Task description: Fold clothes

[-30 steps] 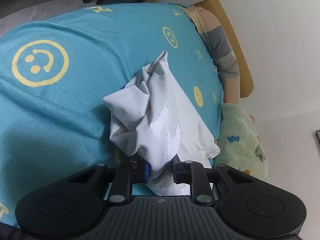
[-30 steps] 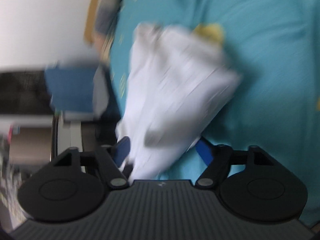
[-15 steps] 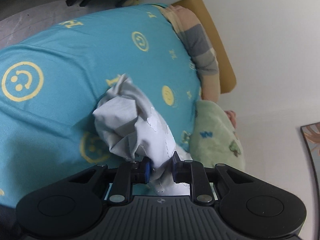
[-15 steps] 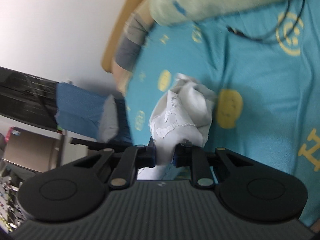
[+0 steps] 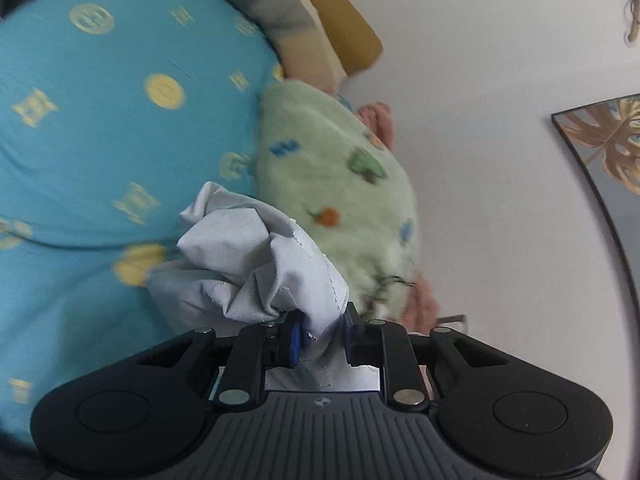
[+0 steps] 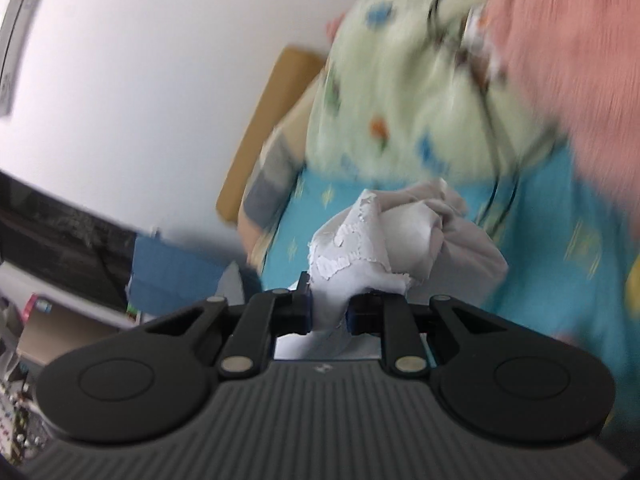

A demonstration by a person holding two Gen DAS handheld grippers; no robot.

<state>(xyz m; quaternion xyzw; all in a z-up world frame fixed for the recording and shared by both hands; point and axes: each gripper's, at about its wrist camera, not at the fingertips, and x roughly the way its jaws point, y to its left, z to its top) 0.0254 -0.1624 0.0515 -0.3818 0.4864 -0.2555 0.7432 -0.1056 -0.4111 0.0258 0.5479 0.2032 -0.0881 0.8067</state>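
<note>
A crumpled white garment (image 5: 248,268) with a cracked white print hangs bunched in the air over a turquoise bedsheet (image 5: 100,140). My left gripper (image 5: 320,338) is shut on one part of it. My right gripper (image 6: 329,308) is shut on another part of the same white garment (image 6: 384,236). The cloth is wadded between the two grippers, so its shape and edges are hidden.
A pale green fleece blanket (image 5: 340,184) with small coloured figures lies at the head of the bed, with a pink blanket (image 6: 568,52) beside it. A striped pillow (image 5: 272,12) and tan headboard (image 5: 336,16) meet the white wall. A framed picture (image 5: 608,148) hangs right.
Both grippers have lifted the white garment off the sheet and swung toward the head of the bed. The right gripper closed on the cloth during the last second.
</note>
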